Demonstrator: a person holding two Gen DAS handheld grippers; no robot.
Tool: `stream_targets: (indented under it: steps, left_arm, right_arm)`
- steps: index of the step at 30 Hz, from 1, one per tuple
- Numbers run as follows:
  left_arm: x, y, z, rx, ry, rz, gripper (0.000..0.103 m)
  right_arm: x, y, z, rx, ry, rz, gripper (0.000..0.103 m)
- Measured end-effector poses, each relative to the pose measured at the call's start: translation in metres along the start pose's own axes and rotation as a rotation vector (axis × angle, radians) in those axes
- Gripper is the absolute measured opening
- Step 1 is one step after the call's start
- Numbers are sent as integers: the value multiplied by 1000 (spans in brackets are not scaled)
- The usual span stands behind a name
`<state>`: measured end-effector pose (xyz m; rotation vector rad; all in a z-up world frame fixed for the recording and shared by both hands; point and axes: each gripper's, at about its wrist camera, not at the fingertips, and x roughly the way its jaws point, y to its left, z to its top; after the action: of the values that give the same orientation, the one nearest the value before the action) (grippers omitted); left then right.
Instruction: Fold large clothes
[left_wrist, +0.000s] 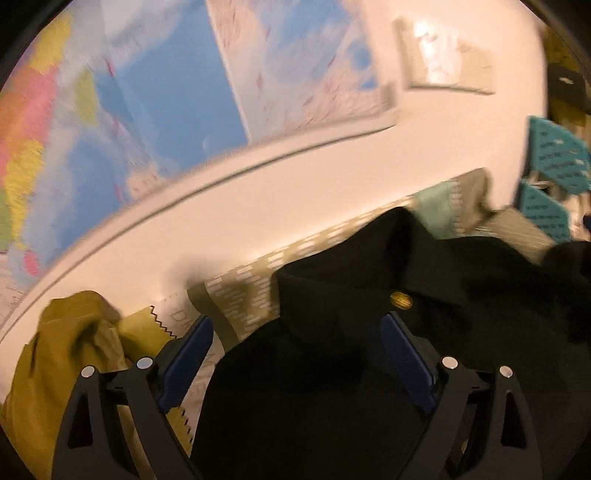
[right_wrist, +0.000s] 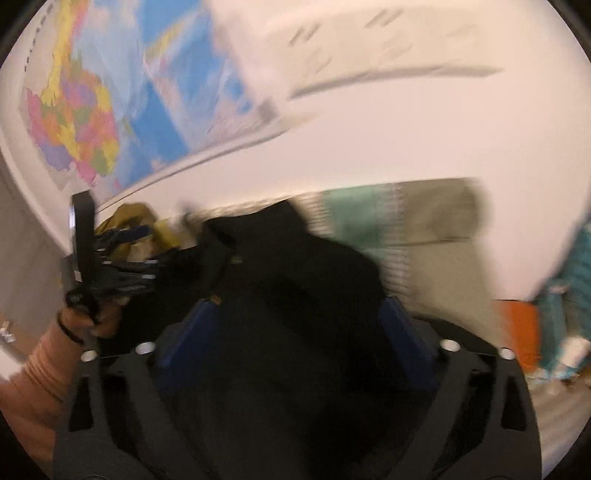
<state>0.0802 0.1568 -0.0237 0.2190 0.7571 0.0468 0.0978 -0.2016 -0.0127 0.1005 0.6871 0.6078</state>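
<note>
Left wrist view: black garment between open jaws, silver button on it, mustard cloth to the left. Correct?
Not quite: the button is gold, not silver, as the left wrist view shows. The rest holds: the black garment lies between the open jaws of the left gripper, and the mustard cloth is to the left.

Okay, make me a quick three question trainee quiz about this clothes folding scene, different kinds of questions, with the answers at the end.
1. True or false: the left gripper is clamped on the mustard garment.
2. What colour is the garment in front of both grippers?
A. black
B. red
C. white
3. Fill in: the wall behind holds a colourful ____.

Key:
1. False; its fingers stand open.
2. A; the right gripper is open over it too.
3. Map.
</note>
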Motion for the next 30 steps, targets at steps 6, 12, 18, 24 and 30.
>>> stream_targets:
  steps: [6,12,18,24,30]
  left_arm:
    - [-53,-44,-26,77,-44,-131,93]
    - [-58,-91,-44,137,-32,-184,94]
    - [-62,-112,-49,131,-17,-224,94]
    - [-75,-104,-47,96,-25,-282,94]
    - [-91,-87,-47,24,-41,-366,94]
  right_arm:
    - [-67,-45,-83,40,132,-163,97]
    - [-58,-40,-140,54,189,-123,96]
    - [-79,-62,-130,129,110,-11,3]
    - [-167,-56,-69,146,-135,143,3]
    - [-168,20,-32,-13,-104,305,3]
